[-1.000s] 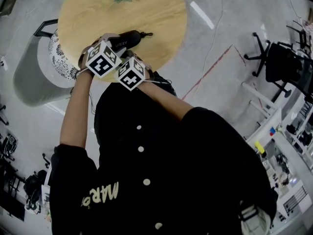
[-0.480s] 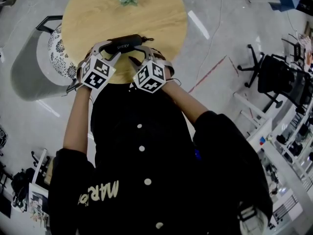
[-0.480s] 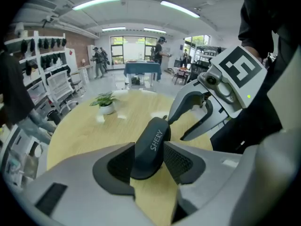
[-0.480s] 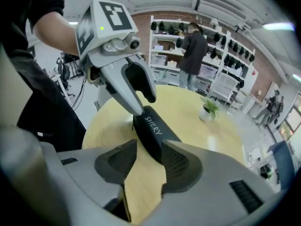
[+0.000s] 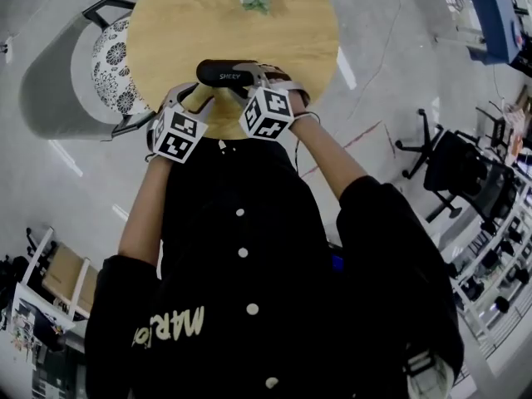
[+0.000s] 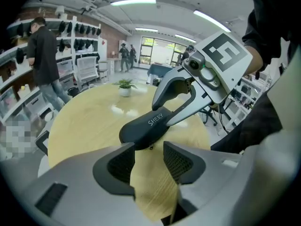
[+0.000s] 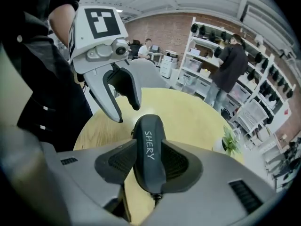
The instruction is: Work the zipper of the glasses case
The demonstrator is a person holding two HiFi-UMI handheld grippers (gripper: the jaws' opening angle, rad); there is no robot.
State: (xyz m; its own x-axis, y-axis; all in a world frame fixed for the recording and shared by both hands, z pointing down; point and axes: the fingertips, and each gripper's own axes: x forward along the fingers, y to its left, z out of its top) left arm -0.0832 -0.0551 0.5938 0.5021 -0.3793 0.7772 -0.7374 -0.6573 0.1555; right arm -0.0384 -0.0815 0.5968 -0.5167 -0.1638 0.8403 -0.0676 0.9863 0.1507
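Black glasses case at upper centre of the head view, over the near edge of the round wooden table, right gripper jaws just opened wider and pressing the case's middle, left gripper jaws apart, just widened, holding nothing, case's end at their tips

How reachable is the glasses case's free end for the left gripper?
Probably yes: the left gripper, jaws apart, just opened wider, has the free end of the glasses case at its tips, unobstructed. The right gripper, jaws just eased wider, clamps the other end.
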